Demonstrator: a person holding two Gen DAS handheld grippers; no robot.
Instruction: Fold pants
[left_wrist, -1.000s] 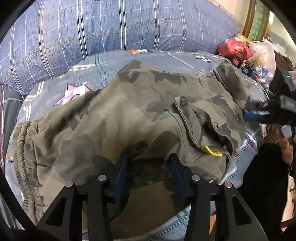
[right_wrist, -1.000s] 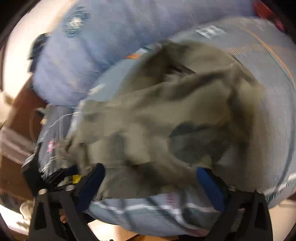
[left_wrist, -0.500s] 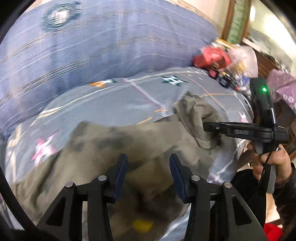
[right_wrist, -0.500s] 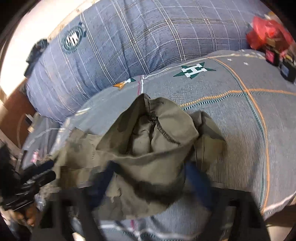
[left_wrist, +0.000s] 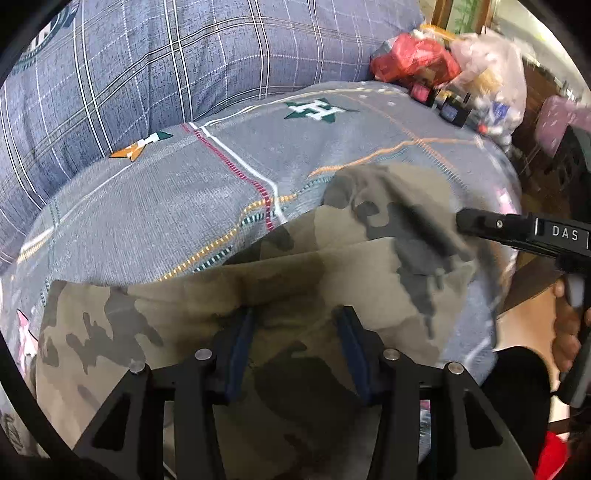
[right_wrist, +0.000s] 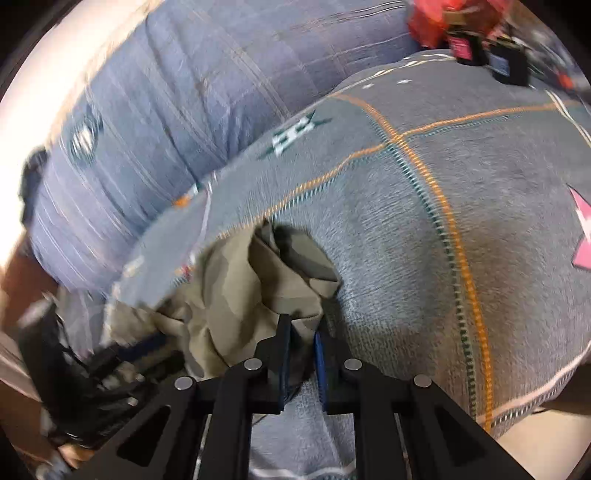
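Observation:
Camouflage pants (left_wrist: 369, 266) lie on a grey patterned bedsheet (left_wrist: 177, 206). In the left wrist view my left gripper (left_wrist: 297, 332) has a thick fold of the pants bunched between its blue pads and holds it. A straight fold edge runs from there up to the right. There my right gripper (left_wrist: 460, 221) pinches a raised corner of the cloth. In the right wrist view the right gripper (right_wrist: 301, 332) stands nearly closed, its pads pressed on a crumpled end of the pants (right_wrist: 236, 291), lifted a little off the sheet (right_wrist: 406, 240).
A big blue plaid pillow (left_wrist: 166, 55) lies along the back of the bed. A red bag (left_wrist: 410, 62), a clear plastic bag and small dark boxes (left_wrist: 452, 109) crowd the back right corner. A person's hand (left_wrist: 567, 332) holds the right gripper's handle past the bed's right edge.
The right gripper's jaws went from wide open to shut on a corner of the pants. Both grippers moved sideways across the bed, dragging the cloth, which now stretches between them.

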